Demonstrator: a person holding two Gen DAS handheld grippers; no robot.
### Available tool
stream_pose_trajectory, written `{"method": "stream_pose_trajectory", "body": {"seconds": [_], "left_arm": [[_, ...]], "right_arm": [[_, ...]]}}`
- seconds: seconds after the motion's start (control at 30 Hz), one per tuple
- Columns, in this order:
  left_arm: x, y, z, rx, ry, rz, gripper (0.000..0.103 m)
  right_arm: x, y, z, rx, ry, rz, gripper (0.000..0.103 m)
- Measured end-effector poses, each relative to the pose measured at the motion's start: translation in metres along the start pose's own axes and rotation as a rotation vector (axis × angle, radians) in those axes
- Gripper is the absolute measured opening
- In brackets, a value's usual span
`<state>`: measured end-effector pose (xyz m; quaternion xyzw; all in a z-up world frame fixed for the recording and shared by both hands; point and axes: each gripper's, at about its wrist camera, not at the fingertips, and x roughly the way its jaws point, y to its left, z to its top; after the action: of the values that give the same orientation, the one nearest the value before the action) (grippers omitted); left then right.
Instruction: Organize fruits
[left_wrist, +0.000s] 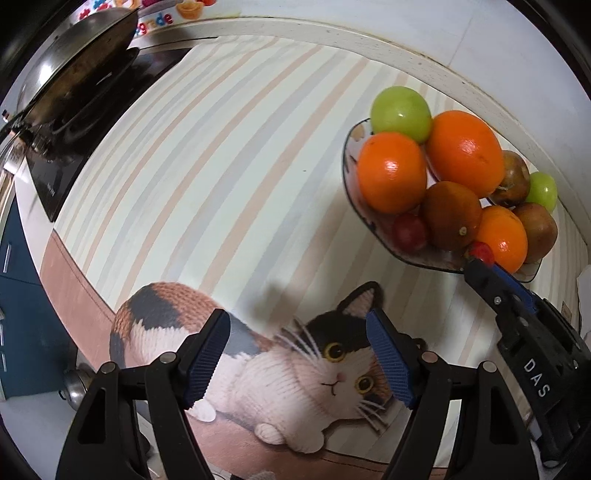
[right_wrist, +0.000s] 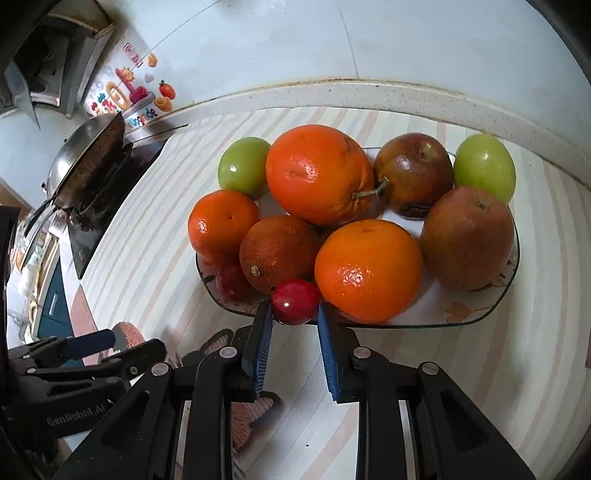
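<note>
A glass plate (right_wrist: 476, 314) holds several fruits: oranges (right_wrist: 319, 173), two green fruits (right_wrist: 243, 166), brownish apples (right_wrist: 467, 238) and a small red fruit (right_wrist: 231, 282). My right gripper (right_wrist: 295, 308) is shut on a small red fruit (right_wrist: 294, 301) at the plate's near rim, beside a big orange (right_wrist: 367, 271). In the left wrist view the plate (left_wrist: 349, 173) sits at the right, and the right gripper (left_wrist: 480, 258) reaches it with the red fruit (left_wrist: 481, 251). My left gripper (left_wrist: 299, 321) is open and empty above a cat-print mat (left_wrist: 325, 373).
A striped cloth (left_wrist: 207, 155) covers the counter. A wok (left_wrist: 81, 62) stands on a black stove (left_wrist: 48, 173) at the far left. A white wall and the counter's raised edge (right_wrist: 406, 96) run behind the plate. The left gripper (right_wrist: 88, 343) shows at lower left in the right wrist view.
</note>
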<state>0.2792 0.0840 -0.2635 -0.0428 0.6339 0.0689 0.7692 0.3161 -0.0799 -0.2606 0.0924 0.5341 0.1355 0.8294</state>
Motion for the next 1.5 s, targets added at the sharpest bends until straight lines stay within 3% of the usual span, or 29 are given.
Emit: {"method": "stream_pose_trajectory", "body": {"seconds": [0.37,0.43,0.6,0.73,0.77,0.87,0.9,1.03,1.13,1.33,1.5], "left_arm": [[0.012,-0.003,0.0,-0.002,0.026,0.01,0.075],[0.014,-0.003,-0.001,-0.009,0.028,0.01,0.075],[0.018,-0.003,0.003,-0.016,0.029,0.014,0.075],[0.013,-0.005,-0.002,-0.017,0.026,0.018,0.075],[0.011,-0.004,-0.001,-0.017,0.026,0.016,0.075],[0.001,-0.004,-0.003,-0.017,0.012,0.011,0.075],[-0.005,-0.003,-0.004,-0.019,0.002,0.008,0.075],[-0.034,-0.004,-0.01,-0.033,-0.05,0.001,0.076],[-0.056,-0.007,-0.015,-0.05,-0.09,0.004,0.09],[-0.103,-0.016,-0.032,-0.083,-0.175,0.016,0.098],[-0.141,-0.025,-0.044,-0.087,-0.247,0.011,0.099]], "right_arm": [[0.001,0.001,-0.003,-0.013,-0.005,0.001,0.029],[0.0,0.001,-0.003,-0.01,-0.005,0.016,0.035],[-0.009,0.006,-0.005,-0.025,-0.026,0.042,0.064],[-0.022,0.007,-0.005,-0.034,-0.045,0.035,0.068],[-0.028,0.006,-0.005,-0.038,-0.05,0.008,0.071],[-0.046,0.002,-0.002,-0.039,-0.05,-0.06,0.095],[-0.054,0.001,-0.001,-0.05,-0.046,-0.105,0.096],[-0.086,-0.009,0.004,-0.084,-0.056,-0.21,0.099],[-0.108,-0.018,0.008,-0.091,-0.069,-0.216,0.099],[-0.144,-0.022,0.013,-0.119,-0.095,-0.182,0.1],[-0.188,-0.014,0.004,-0.143,-0.133,-0.161,0.101]]}}
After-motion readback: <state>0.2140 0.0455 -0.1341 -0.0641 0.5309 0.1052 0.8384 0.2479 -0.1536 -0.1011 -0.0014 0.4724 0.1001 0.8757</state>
